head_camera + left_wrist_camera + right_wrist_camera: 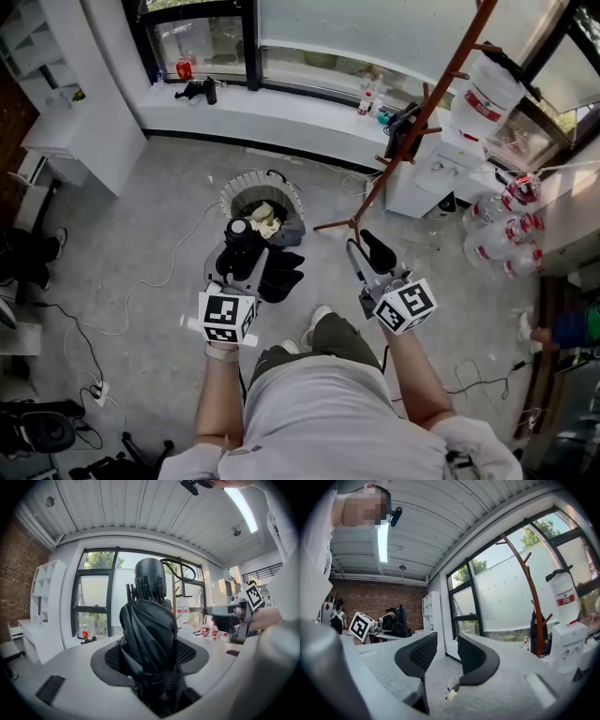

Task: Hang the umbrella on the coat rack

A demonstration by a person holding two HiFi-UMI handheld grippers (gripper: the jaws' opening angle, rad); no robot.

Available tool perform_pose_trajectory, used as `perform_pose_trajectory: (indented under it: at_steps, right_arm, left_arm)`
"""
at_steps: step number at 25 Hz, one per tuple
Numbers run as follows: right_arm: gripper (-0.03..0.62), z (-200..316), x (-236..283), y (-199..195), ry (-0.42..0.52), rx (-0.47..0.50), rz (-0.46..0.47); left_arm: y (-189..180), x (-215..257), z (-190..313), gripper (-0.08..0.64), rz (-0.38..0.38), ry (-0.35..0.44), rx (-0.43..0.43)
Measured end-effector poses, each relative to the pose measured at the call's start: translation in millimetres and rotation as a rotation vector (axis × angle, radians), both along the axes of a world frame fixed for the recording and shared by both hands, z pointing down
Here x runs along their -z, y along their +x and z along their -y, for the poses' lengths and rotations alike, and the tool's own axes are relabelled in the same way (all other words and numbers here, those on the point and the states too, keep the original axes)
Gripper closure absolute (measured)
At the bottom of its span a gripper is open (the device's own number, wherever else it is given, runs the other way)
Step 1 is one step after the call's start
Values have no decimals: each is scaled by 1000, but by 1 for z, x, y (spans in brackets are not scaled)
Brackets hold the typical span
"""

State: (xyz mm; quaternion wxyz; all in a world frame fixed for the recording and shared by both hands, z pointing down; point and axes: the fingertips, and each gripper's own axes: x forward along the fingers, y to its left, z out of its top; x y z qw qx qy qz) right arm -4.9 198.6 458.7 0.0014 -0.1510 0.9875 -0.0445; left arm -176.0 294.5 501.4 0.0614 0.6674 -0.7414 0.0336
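Note:
In the head view my left gripper (240,255) is shut on a folded black umbrella (267,267), held low above the floor. The left gripper view shows the umbrella (149,634) standing up between the jaws of my left gripper (150,657), its round handle (150,575) and strap loop on top. My right gripper (367,251) is open and holds nothing, just right of the umbrella. The brown wooden coat rack (419,117) leans up to the right of it, its feet near the right gripper. Seen from my right gripper (443,656), the coat rack (532,603) stands far right.
A round bin (263,200) with rubbish stands just beyond the umbrella. A white water dispenser (483,98) and several water jugs (511,225) crowd the right side by the rack. Cables trail across the grey floor (141,253). A window ledge (281,108) runs along the back.

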Motion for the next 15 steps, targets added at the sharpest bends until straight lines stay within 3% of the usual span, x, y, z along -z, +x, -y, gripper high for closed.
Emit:
perform_pose_trajectory:
  at_steps: [9,15]
  right_arm:
    - [451,46,-20,-26,-58,-24,9]
    - [451,96,-24,-54,-92,-35,23]
  left_arm:
    - [-33,-10,40,325,-3,-26,8]
    - [-60,-11,94,325,27,-71,-9]
